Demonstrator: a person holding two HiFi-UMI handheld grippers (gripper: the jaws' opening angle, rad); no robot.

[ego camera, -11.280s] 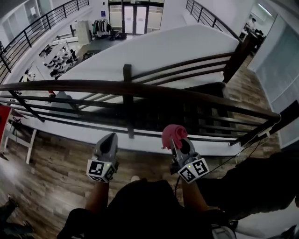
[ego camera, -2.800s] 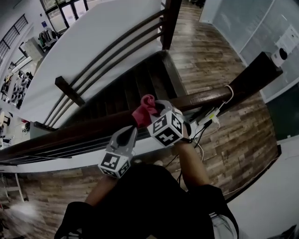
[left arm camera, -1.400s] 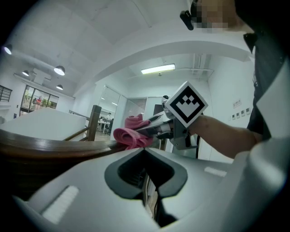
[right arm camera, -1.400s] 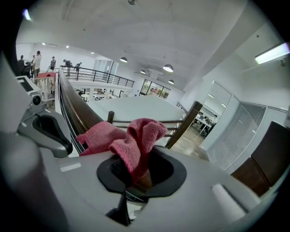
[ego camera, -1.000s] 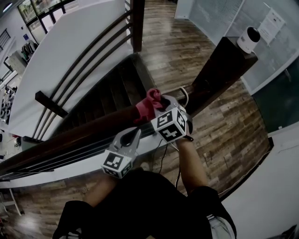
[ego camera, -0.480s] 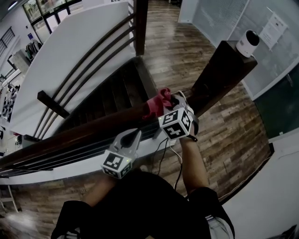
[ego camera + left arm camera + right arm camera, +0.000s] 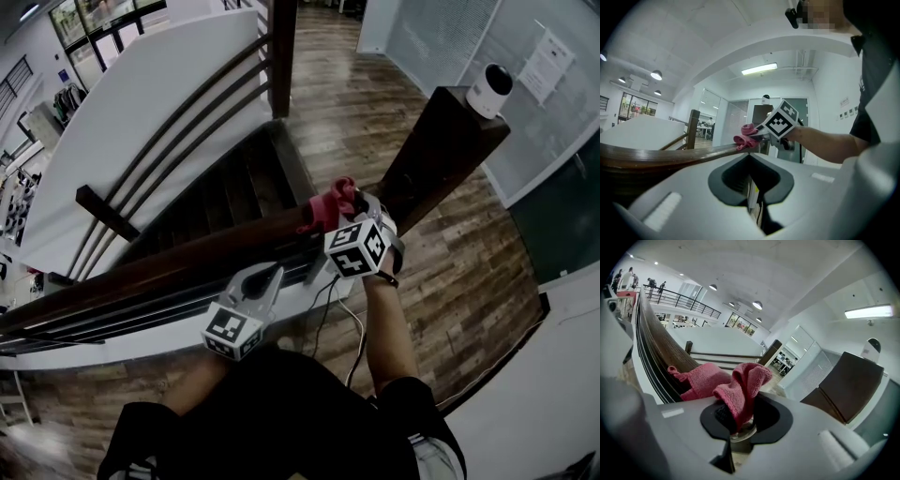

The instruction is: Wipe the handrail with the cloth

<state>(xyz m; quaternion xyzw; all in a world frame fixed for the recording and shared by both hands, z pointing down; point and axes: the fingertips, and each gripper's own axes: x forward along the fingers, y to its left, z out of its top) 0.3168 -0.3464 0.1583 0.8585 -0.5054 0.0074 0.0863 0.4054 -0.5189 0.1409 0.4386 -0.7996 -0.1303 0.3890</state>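
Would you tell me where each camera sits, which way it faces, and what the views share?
Head view: on the person's head, looking steeply down at the handrail over the stairwell; both arms, left tongs and right tongs show.
Left gripper view: rides the left tongs, looking along the handrail toward the right tongs; its shut jaws and the person's right forearm show.
Right gripper view: rides the right tongs, looking over the handrail; its own jaws, shut on the pink cloth, show.
All three share the handrail and cloth.

Right hand-held gripper (image 7: pixel 351 208) extended, jaws pinching the cloth (image 7: pixel 325 209) — left hand-held gripper (image 7: pixel 272 273) (jaws together) lower.
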